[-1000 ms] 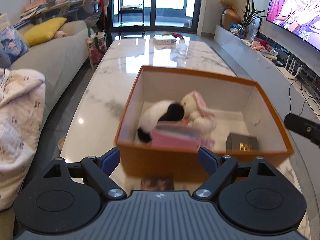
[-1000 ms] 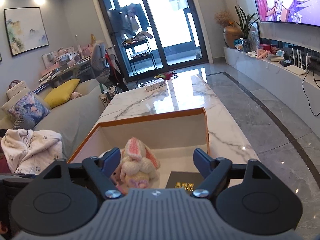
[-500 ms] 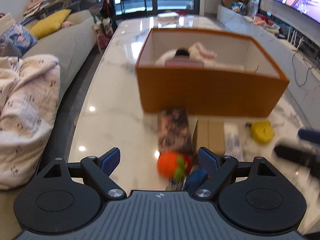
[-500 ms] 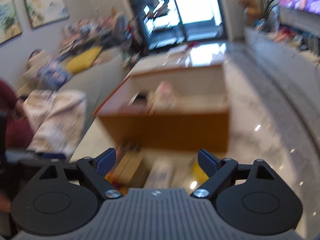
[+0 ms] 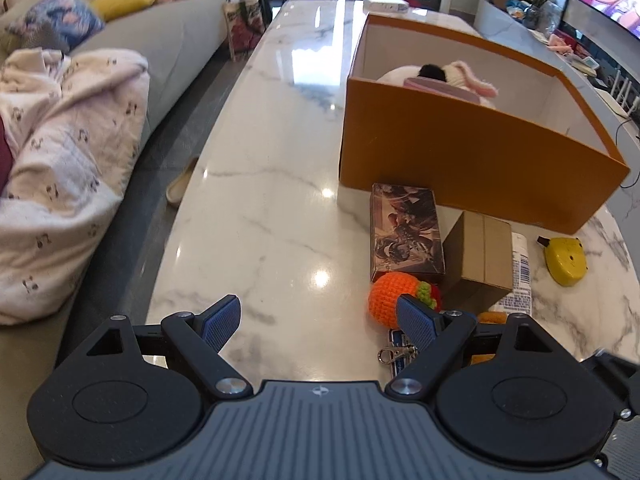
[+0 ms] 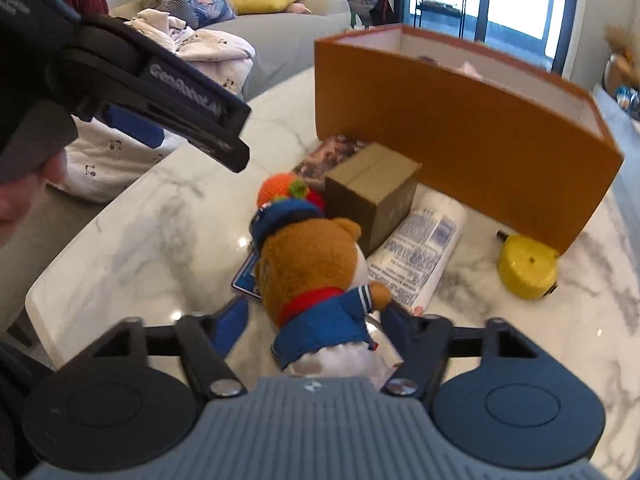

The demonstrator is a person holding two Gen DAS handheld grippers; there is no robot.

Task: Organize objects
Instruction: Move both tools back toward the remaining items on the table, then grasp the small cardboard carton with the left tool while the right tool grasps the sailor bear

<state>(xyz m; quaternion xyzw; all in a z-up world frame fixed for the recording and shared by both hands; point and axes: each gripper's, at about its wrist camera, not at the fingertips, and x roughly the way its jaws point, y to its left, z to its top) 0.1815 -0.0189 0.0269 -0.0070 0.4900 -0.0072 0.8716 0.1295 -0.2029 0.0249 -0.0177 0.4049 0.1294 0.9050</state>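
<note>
Toys and small boxes lie on the worktop [image 5: 260, 220] by the orange box [image 6: 460, 128], so the right hand-held gripper [image 6: 316, 320], just closing, straddles the teddy bear [image 6: 316, 276] without squeezing yet, while the left hand-held gripper [image 5: 320, 320] waits open and empty.

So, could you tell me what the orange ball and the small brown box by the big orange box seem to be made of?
The orange ball looks crocheted from yarn: knit stitches show, with green and red trim. The small brown box looks like plain matte cardboard, with a taped seam along its top.
</note>
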